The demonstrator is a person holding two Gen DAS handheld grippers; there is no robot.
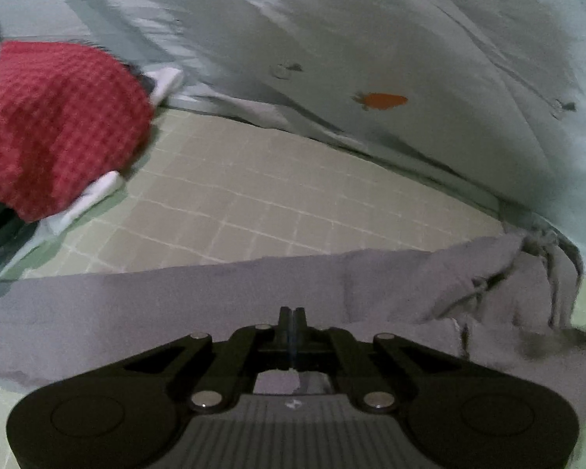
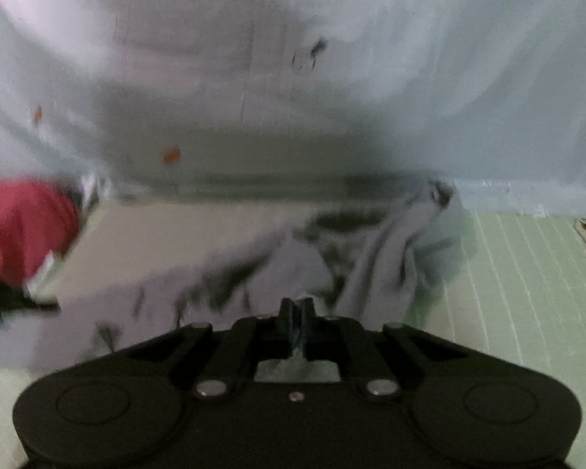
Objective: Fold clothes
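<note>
Here left gripper (image 1: 293, 312) fingers clamped on grey garment (image 1: 175, 301); right gripper (image 2: 297, 305) likewise; no legible writing.

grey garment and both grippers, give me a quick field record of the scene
garment: grey garment, rumpled on the green grid mat
left gripper: shut on the garment's near edge
right gripper: shut on the same cloth, view blurred
nearby: red waffle-knit cloth on a white folded item
backdrop: pale sheet with carrot print
</note>
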